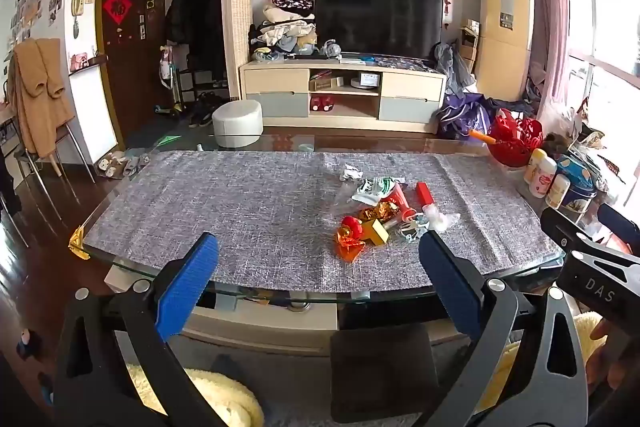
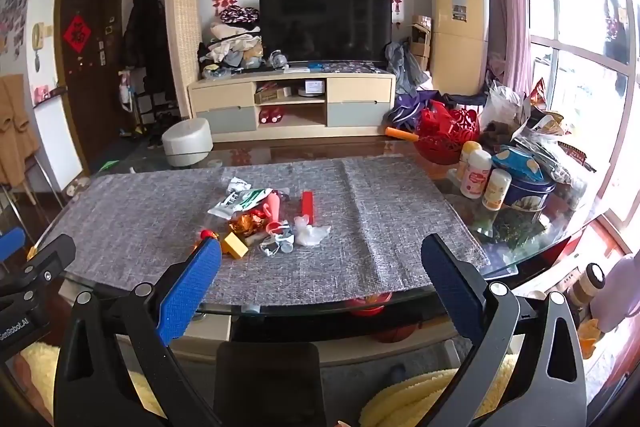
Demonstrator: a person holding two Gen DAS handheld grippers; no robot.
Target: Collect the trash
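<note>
A heap of trash (image 1: pixel 380 215) lies on the grey cloth of a glass table (image 1: pixel 248 203): a green-and-white wrapper (image 1: pixel 374 189), gold foil (image 1: pixel 378 213), a yellow block (image 1: pixel 379 231), a red stick (image 1: pixel 423 193), crumpled clear plastic (image 1: pixel 438 219) and an orange-red wrapper (image 1: pixel 350 241). The right wrist view shows the same trash (image 2: pixel 268 223) left of centre. My left gripper (image 1: pixel 318 247) hangs open before the near table edge, its right finger at the heap's near side. My right gripper (image 2: pixel 322 255) is open too, with bare cloth between its fingers.
Bottles (image 2: pixel 476 173), a blue tin (image 2: pixel 524 187), a red basket (image 2: pixel 448 133) and bags crowd the table's right end. A black chair back (image 1: pixel 384 367) stands below the near edge. Beyond the table are a white stool (image 1: pixel 237 123) and a TV cabinet (image 1: pixel 344 95).
</note>
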